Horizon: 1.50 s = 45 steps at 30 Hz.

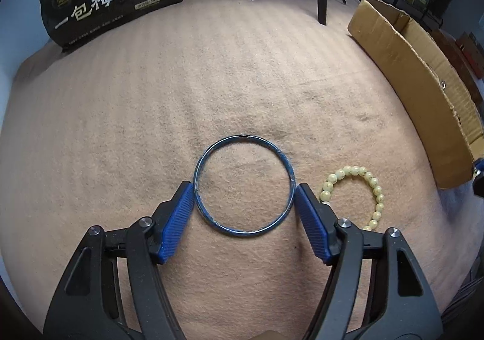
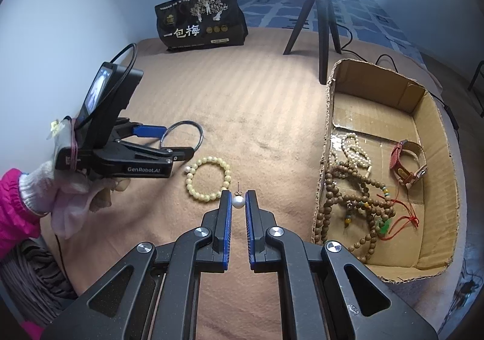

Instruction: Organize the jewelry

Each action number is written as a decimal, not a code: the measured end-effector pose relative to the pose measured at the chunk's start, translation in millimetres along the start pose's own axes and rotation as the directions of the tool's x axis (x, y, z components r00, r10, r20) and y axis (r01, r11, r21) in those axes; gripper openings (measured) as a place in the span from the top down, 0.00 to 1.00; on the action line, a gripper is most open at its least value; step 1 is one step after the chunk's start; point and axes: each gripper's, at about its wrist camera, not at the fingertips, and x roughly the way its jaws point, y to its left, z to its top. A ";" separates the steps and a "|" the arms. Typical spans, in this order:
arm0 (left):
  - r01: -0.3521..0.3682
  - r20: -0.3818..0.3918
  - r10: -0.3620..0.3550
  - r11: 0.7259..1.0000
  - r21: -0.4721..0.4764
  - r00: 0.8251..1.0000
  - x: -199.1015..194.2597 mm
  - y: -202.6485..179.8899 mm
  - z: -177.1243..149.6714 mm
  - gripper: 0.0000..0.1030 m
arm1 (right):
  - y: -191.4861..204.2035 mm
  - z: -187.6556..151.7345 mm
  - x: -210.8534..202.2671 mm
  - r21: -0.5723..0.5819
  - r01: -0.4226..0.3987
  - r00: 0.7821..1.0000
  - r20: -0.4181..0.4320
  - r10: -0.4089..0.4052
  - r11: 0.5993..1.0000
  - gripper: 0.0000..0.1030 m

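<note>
A blue bangle point(image 1: 243, 184) lies flat on the tan blanket between the fingers of my left gripper point(image 1: 243, 188). The jaws are open and sit at its two sides, touching or nearly so. The bangle point(image 2: 181, 134) and left gripper point(image 2: 169, 143) also show in the right wrist view. A pale yellow bead bracelet point(image 1: 355, 193) lies just right of it point(image 2: 208, 179). My right gripper point(image 2: 238, 199) is shut on a pearl earring point(image 2: 238, 201), whose post points upward. The cardboard box point(image 2: 329, 116) holds wooden bead strands point(image 2: 348, 188), a pearl strand and a red watch point(image 2: 408, 163).
A black snack bag point(image 2: 201, 22) stands at the back of the blanket. A black tripod point(image 2: 320, 19) stands beside the box's far corner, with cables behind it. The box wall point(image 1: 417, 79) is to the right in the left wrist view. A gloved hand holds the left gripper.
</note>
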 end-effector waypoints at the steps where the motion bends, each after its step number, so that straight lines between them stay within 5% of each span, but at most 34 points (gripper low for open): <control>1: -0.003 0.004 0.003 1.000 0.002 1.000 -0.4 -1.2 0.0 0.31 | 0.1 -0.1 -0.1 0.000 0.001 1.000 0.000 -0.001 1.000 0.93; 6: 0.015 0.027 -0.015 1.000 -0.011 1.000 -6.3 -3.3 3.8 0.32 | -2.0 1.9 -4.5 0.008 0.008 1.000 0.017 -0.008 1.000 0.93; 9: 0.016 0.026 -0.015 0.999 -0.028 1.000 -12.8 -0.3 7.8 0.83 | -5.9 2.8 -9.7 0.017 0.013 0.999 0.032 -0.014 1.000 0.93; 13: 0.033 0.056 -0.031 0.999 -0.041 0.998 -21.7 2.7 12.0 0.83 | -15.2 5.3 -17.4 0.045 0.013 0.998 0.055 -0.016 0.999 0.93; 15: 0.065 0.043 -0.063 0.997 -0.040 0.997 -20.3 2.4 12.0 0.80 | -18.5 5.6 -19.3 0.056 0.014 0.998 0.060 -0.017 0.998 0.93; 19: 0.099 0.046 -0.097 0.994 -0.038 0.994 -18.6 -3.4 12.6 0.41 | -19.6 4.9 -19.5 0.060 0.014 0.998 0.060 -0.017 0.998 0.93; 25: 0.124 0.025 -0.122 0.989 -0.078 0.992 -12.4 -12.1 21.8 0.25 | -14.6 5.9 -18.4 0.044 0.006 0.998 0.061 -0.009 0.999 0.93; 35: -0.017 -0.045 0.013 0.994 -0.106 0.999 15.0 -30.0 22.1 0.21 | -18.2 4.2 -18.1 0.057 0.011 0.998 0.061 -0.014 0.998 0.93; 45: -0.043 -0.032 0.039 0.991 -0.130 0.999 21.3 -30.1 25.8 0.29 | -23.2 5.7 -22.3 0.069 0.023 0.997 0.071 -0.028 0.997 0.93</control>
